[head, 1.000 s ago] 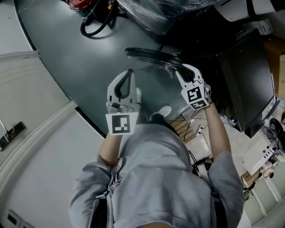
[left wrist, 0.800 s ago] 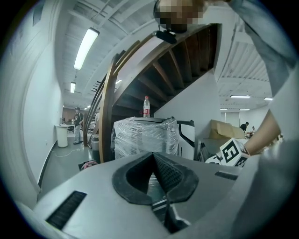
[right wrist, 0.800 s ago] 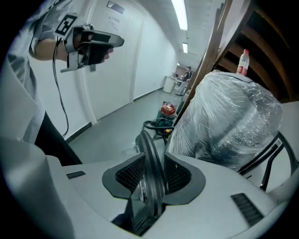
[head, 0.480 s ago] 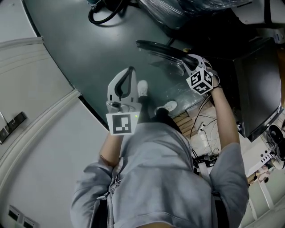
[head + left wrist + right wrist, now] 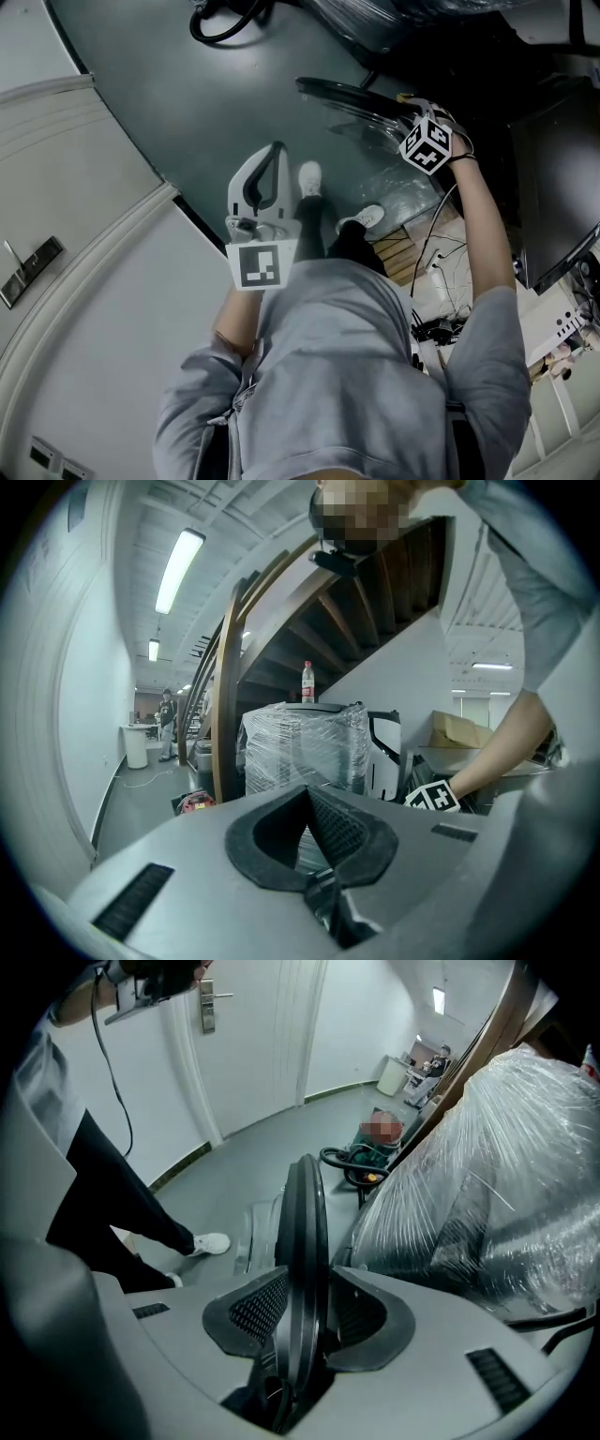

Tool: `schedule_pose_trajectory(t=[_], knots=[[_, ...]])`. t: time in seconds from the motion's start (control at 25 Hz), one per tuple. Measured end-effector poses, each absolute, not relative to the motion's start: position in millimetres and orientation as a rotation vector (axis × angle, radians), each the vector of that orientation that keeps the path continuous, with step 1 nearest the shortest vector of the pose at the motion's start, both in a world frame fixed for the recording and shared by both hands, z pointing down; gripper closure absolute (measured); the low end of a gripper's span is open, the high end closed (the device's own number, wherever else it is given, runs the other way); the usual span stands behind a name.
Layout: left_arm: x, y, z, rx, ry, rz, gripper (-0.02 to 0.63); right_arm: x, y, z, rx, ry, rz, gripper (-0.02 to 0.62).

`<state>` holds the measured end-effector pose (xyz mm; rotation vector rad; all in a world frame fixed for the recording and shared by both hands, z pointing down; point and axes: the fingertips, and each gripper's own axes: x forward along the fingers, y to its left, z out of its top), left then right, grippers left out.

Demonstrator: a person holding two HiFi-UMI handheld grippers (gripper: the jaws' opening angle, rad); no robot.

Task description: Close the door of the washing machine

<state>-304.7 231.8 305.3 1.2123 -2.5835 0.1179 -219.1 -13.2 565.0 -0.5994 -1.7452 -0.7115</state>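
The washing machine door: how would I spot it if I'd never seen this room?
Look for the big bundle wrapped in shiny clear plastic. Right beside it, over the grey floor, stands the door, a round dark ring with a see-through window. It's the only thing with the right tongs around its rim, and they're opening.

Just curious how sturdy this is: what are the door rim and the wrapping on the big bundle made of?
Door rim: dark, smooth, faintly glossy, probably moulded plastic, judging by its soft sheen. Wrapping: thin clear plastic film, crinkled, with bright creases and dark shapes showing through.
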Motion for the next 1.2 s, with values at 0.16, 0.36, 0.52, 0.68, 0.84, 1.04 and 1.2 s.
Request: schedule_pose_trajectory(t=[0.16,0.36,0.52,0.68,0.84,1.04,1.2], knots=[[-304.1,235.3,308.2,1.213,-2.579,0.111,0.607,-219.0,-14.7,572.6,-0.613,-1.706,-0.699,0.477],[-304.8,238.5,312.5,1.219,-2.571,0.123,0.607,-218.9,-14.1,572.3,-0.627,-1.69,-0.685,0.477],[-304.0,238.5,313.4,1.229,-2.566,0.123,0.607,-216.4,-10.2,571.5,-0.634,-1.686,-0.717,0.477],[-300.3,235.4,311.4,1.25,-2.563,0.121,0.607,-208.9,-2.4,571.2,-0.657,-1.682,-0.741,0.477],[-294.5,233.5,313.1,1.266,-2.545,0.125,0.607,-198.6,6.7,571.5,-0.695,-1.664,-0.778,0.477],[-287.4,232.0,314.7,1.276,-2.539,0.12,0.607,-183.0,16.7,572.9,-0.748,-1.638,-0.831,0.477],[-282.3,231.7,315.5,1.289,-2.533,0.121,0.607,-172.1,23.2,573.5,-0.786,-1.614,-0.882,0.477]])
